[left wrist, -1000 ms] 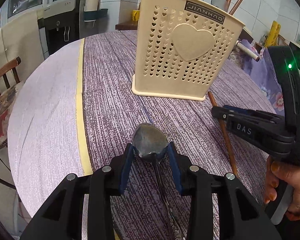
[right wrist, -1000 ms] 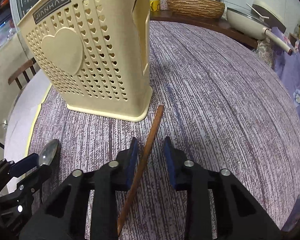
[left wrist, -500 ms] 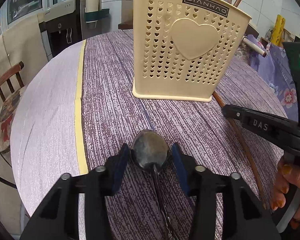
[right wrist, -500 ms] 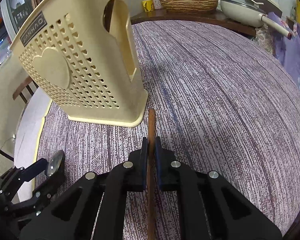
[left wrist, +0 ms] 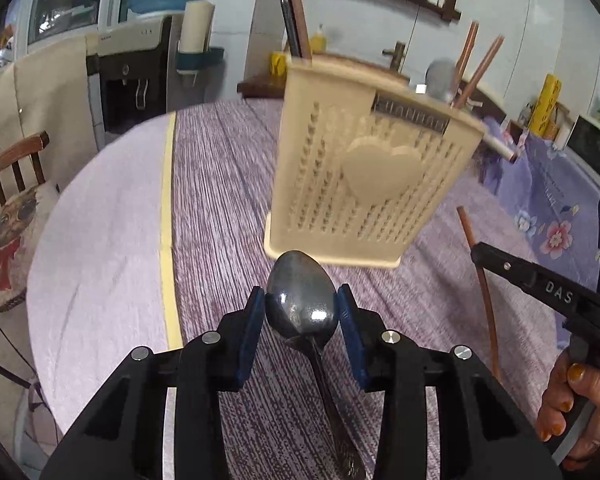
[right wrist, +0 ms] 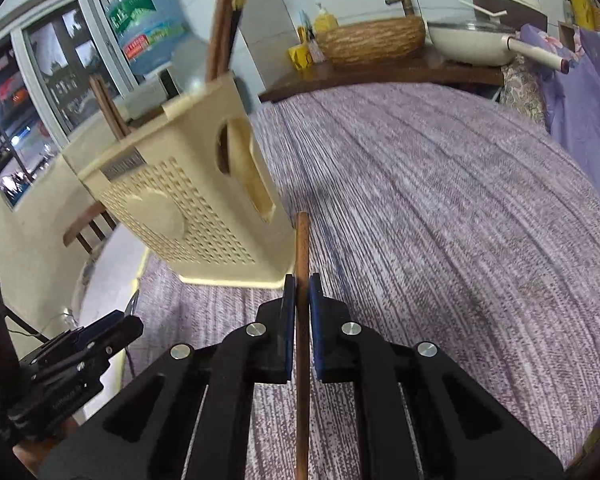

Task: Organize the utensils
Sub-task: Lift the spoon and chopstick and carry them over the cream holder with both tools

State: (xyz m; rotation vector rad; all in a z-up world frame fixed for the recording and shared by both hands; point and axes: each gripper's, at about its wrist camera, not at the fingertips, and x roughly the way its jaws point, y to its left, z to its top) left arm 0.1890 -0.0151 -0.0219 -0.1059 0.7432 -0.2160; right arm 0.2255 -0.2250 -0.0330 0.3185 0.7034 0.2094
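Observation:
My left gripper (left wrist: 301, 322) is shut on a metal spoon (left wrist: 301, 304), gripping its bowl and holding it above the purple tablecloth. My right gripper (right wrist: 301, 312) is shut on a brown wooden chopstick (right wrist: 302, 248), lifted off the table; the chopstick also shows at the right of the left wrist view (left wrist: 478, 268). The cream perforated utensil holder (left wrist: 374, 184) with a heart stands ahead of both grippers; it also shows in the right wrist view (right wrist: 188, 208). It holds several chopsticks (left wrist: 474, 68) and a spoon (left wrist: 440, 80).
A round table with a purple striped cloth (right wrist: 440, 220) and a yellow band (left wrist: 166, 216). A chair with a dog cushion (left wrist: 8, 232) is at the left. A counter behind holds a woven basket (right wrist: 370, 42) and a white pan (right wrist: 474, 42).
Both grippers have lifted their utensils off the table. The left gripper closed on the spoon bowl. The right gripper closed on the chopstick and raised it, and the holder now looks lower and tilted.

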